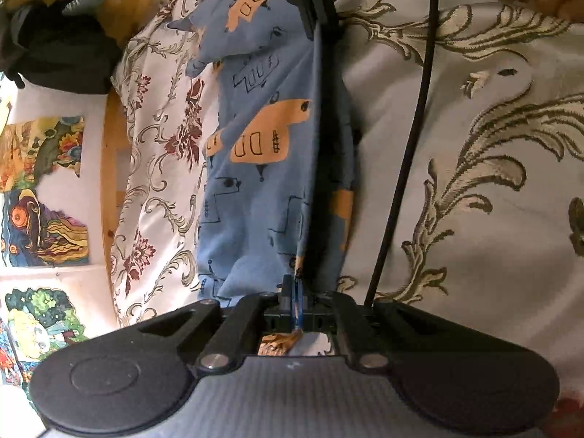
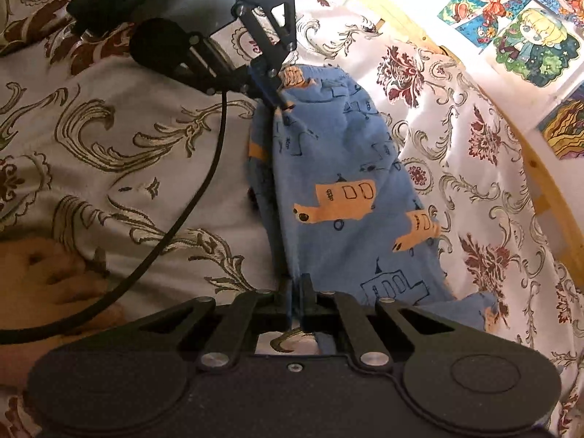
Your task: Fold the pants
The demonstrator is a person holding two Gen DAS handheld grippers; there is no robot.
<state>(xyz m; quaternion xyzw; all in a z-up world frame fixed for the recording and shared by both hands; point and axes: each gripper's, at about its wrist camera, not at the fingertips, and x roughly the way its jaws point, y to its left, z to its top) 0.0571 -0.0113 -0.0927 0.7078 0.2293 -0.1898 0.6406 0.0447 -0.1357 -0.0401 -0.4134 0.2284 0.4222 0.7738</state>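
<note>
Blue pants (image 1: pixel 255 189) printed with orange vehicles hang stretched in a folded strip between my two grippers, above a floral bedspread (image 1: pixel 474 146). In the left wrist view my left gripper (image 1: pixel 297 286) is shut on one end of the fabric's edge. The right gripper (image 1: pixel 318 18) pinches the far end at the top. From the right wrist, the pants (image 2: pixel 346 189) run from my right gripper (image 2: pixel 296 286), shut on the cloth, up to the left gripper (image 2: pixel 275 98), which grips near the elastic waistband. The lower part of the fabric drapes onto the bedspread.
A black cable (image 2: pixel 204 197) trails across the bedspread (image 2: pixel 109 127). A person's hand (image 2: pixel 47 277) rests on the bed at left. A wooden bed rail (image 2: pixel 540 182) and a wall with colourful stickers (image 2: pixel 518 29) bound the far side. Dark clothing (image 1: pixel 58 54) lies by the rail.
</note>
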